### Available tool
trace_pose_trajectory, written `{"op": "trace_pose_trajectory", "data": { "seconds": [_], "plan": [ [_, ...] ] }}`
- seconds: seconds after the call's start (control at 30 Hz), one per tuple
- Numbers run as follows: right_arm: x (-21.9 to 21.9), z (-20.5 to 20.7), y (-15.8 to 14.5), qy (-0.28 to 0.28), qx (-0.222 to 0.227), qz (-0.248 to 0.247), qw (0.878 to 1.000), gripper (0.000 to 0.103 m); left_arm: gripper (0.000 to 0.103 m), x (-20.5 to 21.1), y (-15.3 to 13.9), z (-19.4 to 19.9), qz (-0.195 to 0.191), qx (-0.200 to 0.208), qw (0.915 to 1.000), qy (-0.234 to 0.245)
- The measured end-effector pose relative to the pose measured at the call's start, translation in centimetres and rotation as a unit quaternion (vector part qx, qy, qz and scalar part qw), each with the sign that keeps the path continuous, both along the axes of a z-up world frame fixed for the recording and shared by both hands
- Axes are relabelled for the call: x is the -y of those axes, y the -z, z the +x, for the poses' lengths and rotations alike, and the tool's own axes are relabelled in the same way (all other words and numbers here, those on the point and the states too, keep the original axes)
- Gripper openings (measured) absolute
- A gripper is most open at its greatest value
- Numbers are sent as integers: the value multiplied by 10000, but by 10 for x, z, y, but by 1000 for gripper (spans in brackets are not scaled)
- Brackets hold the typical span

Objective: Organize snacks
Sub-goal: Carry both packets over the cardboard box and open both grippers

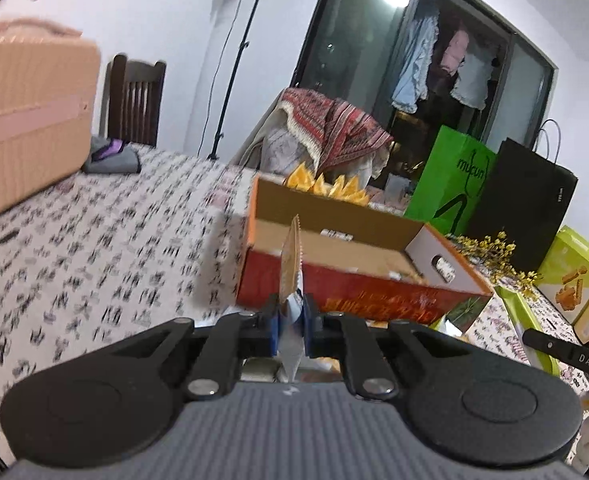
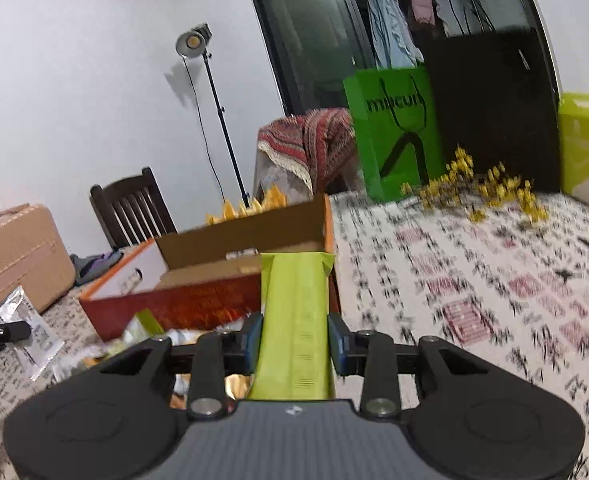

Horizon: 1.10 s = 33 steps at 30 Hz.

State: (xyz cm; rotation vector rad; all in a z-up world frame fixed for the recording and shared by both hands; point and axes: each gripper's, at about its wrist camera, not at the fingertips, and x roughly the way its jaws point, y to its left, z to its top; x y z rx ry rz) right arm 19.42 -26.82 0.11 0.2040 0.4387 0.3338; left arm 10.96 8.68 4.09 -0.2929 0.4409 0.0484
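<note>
My left gripper (image 1: 291, 326) is shut on a thin snack sachet (image 1: 291, 258), held edge-on and standing upright, brown at the top and white lower down. Just beyond it sits the open red cardboard box (image 1: 354, 292), its brown inside showing. My right gripper (image 2: 294, 344) is shut on a long lime-green snack pack (image 2: 296, 308) that points toward the same red box (image 2: 198, 304). The sachet (image 2: 30, 332) in the other gripper shows at the left edge of the right wrist view. More loose snack packets (image 2: 142, 332) lie in front of the box.
A patterned tablecloth (image 1: 94, 264) covers the table. A tan case (image 1: 26, 120) stands at the left, a green paper bag (image 1: 450, 184) and a black bag (image 1: 522, 204) behind the box. Yellow flower sprigs (image 2: 482, 188), a lime box (image 1: 574, 272), a chair (image 1: 134, 100) and a lamp stand (image 1: 234, 68) surround it.
</note>
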Motion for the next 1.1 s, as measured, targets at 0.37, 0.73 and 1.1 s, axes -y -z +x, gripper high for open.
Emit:
{"op": "trace_pose_trajectory", "data": {
  "seconds": [0.37,0.73,1.1],
  "plan": [
    [-22,43,-49,-76,297,128,9994,33,11,23,-40,49,269,406,9985,245],
    [-64,110,-71,-192,374,203,9989,33,11,36,-43,120,230,419,9985,252],
    [-83,152,-32,-236,353,-196,9989,33,11,31,2,170,451,161,9988,101]
  ]
}}
